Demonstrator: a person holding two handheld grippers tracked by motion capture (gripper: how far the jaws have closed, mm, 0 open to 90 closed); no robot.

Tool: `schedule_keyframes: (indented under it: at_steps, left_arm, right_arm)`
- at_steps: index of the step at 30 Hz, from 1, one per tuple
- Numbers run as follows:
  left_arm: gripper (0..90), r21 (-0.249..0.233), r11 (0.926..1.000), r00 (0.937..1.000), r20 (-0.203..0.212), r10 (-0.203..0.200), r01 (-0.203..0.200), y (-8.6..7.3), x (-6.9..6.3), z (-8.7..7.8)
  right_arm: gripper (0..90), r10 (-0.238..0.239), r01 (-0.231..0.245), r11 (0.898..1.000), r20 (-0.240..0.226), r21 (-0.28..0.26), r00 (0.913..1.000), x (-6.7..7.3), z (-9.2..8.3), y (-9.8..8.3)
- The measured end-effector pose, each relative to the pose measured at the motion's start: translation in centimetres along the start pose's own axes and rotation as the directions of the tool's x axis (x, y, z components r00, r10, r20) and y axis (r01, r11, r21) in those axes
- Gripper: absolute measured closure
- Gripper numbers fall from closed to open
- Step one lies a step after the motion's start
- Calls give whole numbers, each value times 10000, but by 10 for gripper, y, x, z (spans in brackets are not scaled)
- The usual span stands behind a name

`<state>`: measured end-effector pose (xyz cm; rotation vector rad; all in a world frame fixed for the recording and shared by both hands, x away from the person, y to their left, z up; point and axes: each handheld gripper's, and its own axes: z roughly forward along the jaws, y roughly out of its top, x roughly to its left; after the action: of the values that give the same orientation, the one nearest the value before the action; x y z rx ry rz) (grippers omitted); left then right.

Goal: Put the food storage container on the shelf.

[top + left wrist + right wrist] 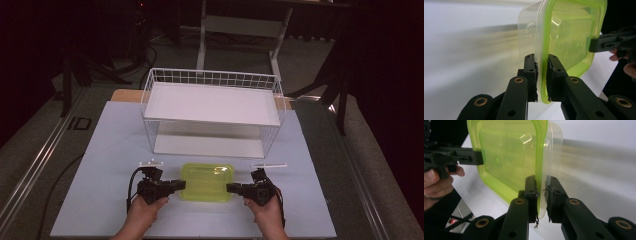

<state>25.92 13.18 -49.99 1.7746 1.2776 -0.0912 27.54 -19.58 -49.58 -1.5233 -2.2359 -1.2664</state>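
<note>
Left gripper [181, 184] and right gripper [231, 188] both clamped on the rim of the green-lidded plastic container [207, 181], one at each short end. I read this as a balanced two-handed lift. Container sits between them, just in front of the white wire basket shelf [212, 106].

A clear container [207, 182] with a yellow-green lid lies flat on the table, lid closed.

High view looks down; tong cameras closely share the container [206, 181].
</note>
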Motion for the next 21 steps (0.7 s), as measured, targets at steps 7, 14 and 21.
schedule_keyframes:
  at_steps: [7,14,21]
  left_arm:
    - [811,-289,9995,9999,48,-101,102,17,3,5]
    - [810,-531,9984,9997,-137,186,-193,40,5,7]
    - [811,-1083,9928,9987,-107,506,-514,53,11,13]
  right_arm:
    - [810,-237,257,9982,375,-542,9990,2,-5,17]
    - [810,-137,181,9952,462,-963,9988,-1,-3,34]
    - [809,-144,223,9879,524,-1537,9985,-7,0,47]
